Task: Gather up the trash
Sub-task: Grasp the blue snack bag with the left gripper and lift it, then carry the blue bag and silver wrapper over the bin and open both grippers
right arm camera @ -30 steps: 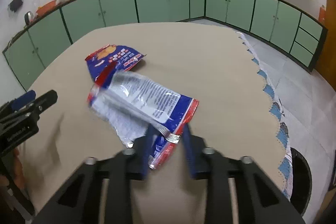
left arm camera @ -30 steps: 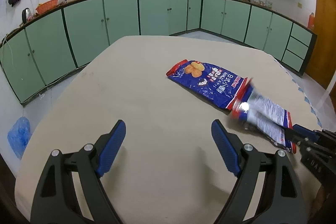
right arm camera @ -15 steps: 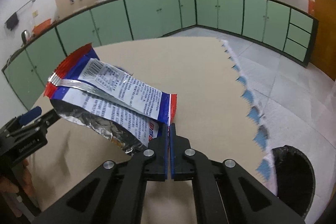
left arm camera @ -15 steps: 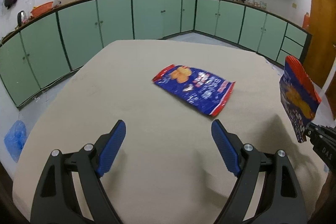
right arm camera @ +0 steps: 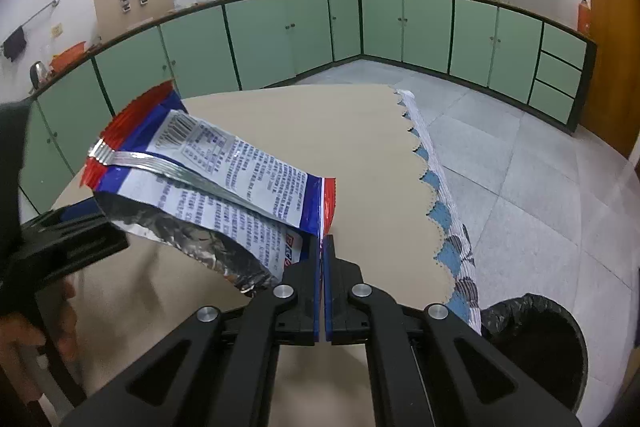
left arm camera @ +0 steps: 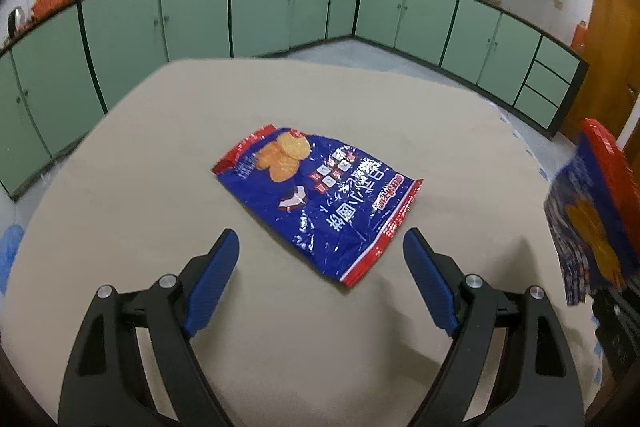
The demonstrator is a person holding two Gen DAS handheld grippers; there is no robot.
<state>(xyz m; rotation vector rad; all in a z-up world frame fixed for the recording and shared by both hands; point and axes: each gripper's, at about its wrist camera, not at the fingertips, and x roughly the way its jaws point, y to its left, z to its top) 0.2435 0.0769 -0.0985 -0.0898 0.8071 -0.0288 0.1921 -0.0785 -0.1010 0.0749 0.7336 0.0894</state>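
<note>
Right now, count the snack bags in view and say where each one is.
2. One bag lies flat on the table, ahead of the open left gripper. The other bag hangs clamped in the right gripper, above the table.

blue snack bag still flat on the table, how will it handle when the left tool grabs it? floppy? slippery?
The blue snack bag looks empty and flat, so probably very light. Its twin droops in the right tool, so likely floppy. The glossy film may slide when nudged.

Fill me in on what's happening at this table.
A person is collecting trash with two handheld grippers. The right gripper is shut on an empty snack wrapper, lifted off the table; a black-lined bin sits on the floor beside it. The left gripper is open, just short of a second wrapper lying flat.
</note>
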